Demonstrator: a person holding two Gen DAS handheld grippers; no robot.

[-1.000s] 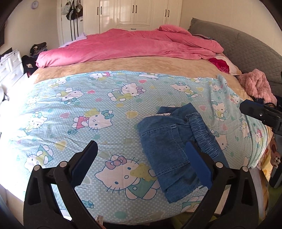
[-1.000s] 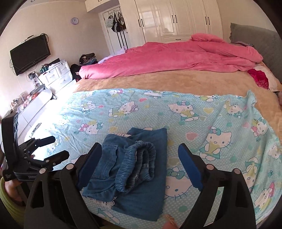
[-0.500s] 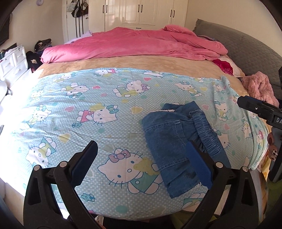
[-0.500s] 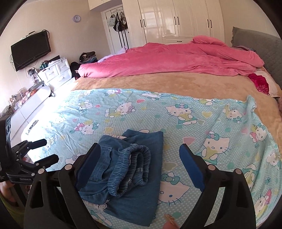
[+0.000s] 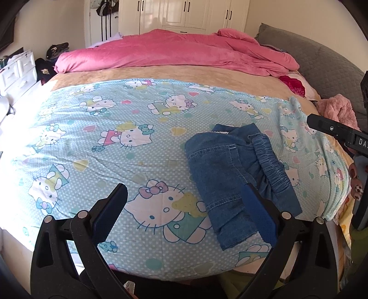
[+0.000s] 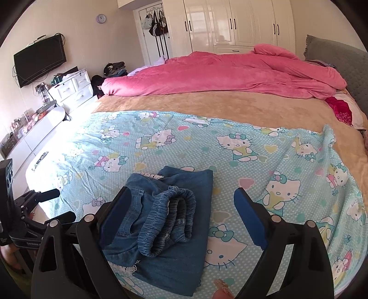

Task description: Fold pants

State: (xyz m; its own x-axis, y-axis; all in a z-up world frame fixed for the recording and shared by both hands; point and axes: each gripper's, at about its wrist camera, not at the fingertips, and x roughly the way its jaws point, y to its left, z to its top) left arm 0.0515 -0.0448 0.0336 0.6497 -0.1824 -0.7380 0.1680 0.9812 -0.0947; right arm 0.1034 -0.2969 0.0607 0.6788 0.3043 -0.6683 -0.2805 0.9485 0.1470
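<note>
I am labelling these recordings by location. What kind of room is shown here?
Most likely a home bedroom. A large bed with a light-blue cartoon-cat sheet and a rumpled pink duvet fills the view, with tall white glossy wardrobes behind and a black wall-mounted television.

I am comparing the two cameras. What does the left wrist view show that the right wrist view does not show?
Only the left wrist view: a fluffy pink garment at the bed's right edge, and the tip of the right hand-held gripper.

Only the right wrist view: a TV, a wall clock, and the left hand-held gripper, open.

Both: the folded jeans on the cartoon sheet, and the pink duvet.
</note>
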